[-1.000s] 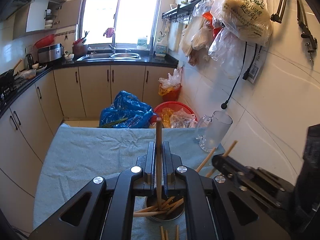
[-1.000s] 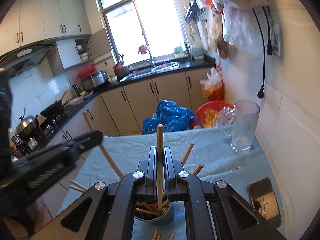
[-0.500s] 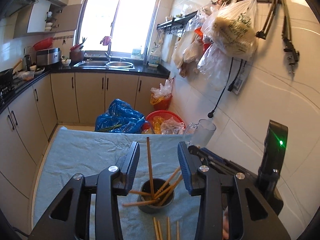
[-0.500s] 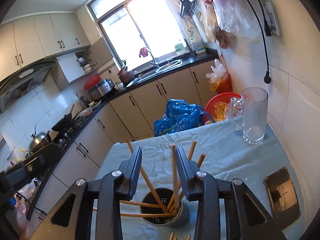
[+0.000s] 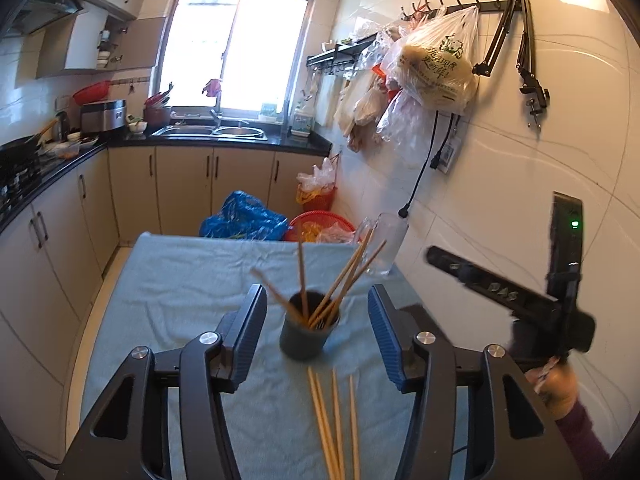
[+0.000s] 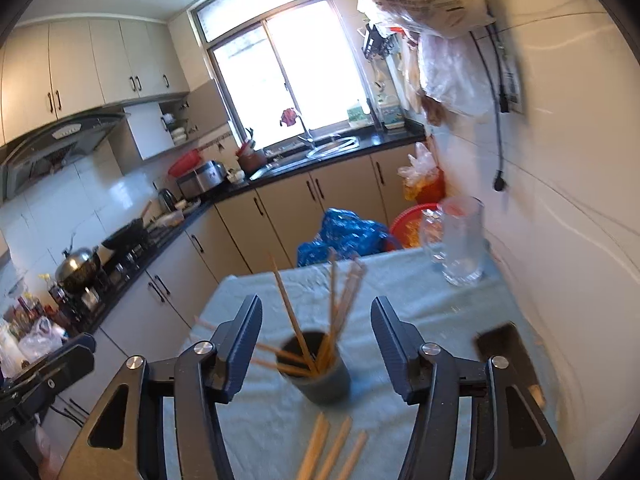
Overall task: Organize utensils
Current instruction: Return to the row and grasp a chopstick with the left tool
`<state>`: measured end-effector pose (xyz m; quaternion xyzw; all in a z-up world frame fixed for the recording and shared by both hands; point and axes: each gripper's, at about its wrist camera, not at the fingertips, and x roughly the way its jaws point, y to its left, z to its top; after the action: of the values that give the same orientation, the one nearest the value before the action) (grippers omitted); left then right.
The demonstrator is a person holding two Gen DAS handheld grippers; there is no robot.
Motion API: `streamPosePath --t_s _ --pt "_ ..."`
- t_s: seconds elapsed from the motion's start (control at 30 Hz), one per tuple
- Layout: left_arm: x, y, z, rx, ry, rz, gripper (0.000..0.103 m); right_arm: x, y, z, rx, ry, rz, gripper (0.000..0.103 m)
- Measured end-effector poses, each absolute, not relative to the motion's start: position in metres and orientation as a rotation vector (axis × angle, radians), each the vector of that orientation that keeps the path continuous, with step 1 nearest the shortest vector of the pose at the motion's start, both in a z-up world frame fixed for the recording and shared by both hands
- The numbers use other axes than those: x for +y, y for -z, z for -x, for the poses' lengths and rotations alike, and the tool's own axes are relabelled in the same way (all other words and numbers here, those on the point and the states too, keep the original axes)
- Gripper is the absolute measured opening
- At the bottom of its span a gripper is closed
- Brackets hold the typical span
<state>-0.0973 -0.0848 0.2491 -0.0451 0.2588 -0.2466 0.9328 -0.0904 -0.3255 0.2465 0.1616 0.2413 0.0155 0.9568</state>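
A dark grey cup (image 5: 304,340) stands on the light blue cloth (image 5: 180,280), with several wooden chopsticks (image 5: 344,276) leaning in it. More chopsticks (image 5: 332,420) lie loose on the cloth just in front of the cup. My left gripper (image 5: 316,290) sits behind the cup, its jaws opening with nothing held. The right gripper (image 6: 316,300) is likewise back from the cup (image 6: 324,380), jaws opening and empty. In its view the chopsticks in the cup (image 6: 332,304) are blurred, and loose ones (image 6: 332,448) lie near the bottom edge. The right gripper (image 5: 500,292) also shows at the right of the left wrist view.
A clear glass mug (image 6: 460,240) stands at the table's far right corner by the tiled wall. A dark flat tray (image 6: 508,344) lies on the cloth at the right. Beyond the far edge sit a blue bag (image 5: 244,216) and a red basket (image 5: 320,224) on the floor.
Both grippers were shut on one upright chopstick each over the cup; both have opened, left the chopsticks in the cup and pulled back, so the cup now looks smaller and farther.
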Motion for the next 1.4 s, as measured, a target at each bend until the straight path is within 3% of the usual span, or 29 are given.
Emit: streamPosePath --t_s 0.43,0.73,1.0,1.4 --pt "-0.068 -0.149 0.123 0.737 0.456 0.044 0.054 -0.352 -0.191 0.181 0.711 0.133 -0.137 0.075" --pt "-0.100 -0.081 0.099 0.885 0.459 -0.059 0.054 -0.333 -0.119 0.176 0.831 0.040 -0.206 0.076" --pt "-0.136 -0.043 0.060 0.997 0.504 -0.047 0.034 -0.296 -0.057 0.162 0.888 -0.084 -0.287 0.072" --pt "-0.179 -0.020 0.025 1.021 0.514 -0.120 0.014 -0.304 -0.042 0.150 0.892 -0.101 -0.301 0.072"
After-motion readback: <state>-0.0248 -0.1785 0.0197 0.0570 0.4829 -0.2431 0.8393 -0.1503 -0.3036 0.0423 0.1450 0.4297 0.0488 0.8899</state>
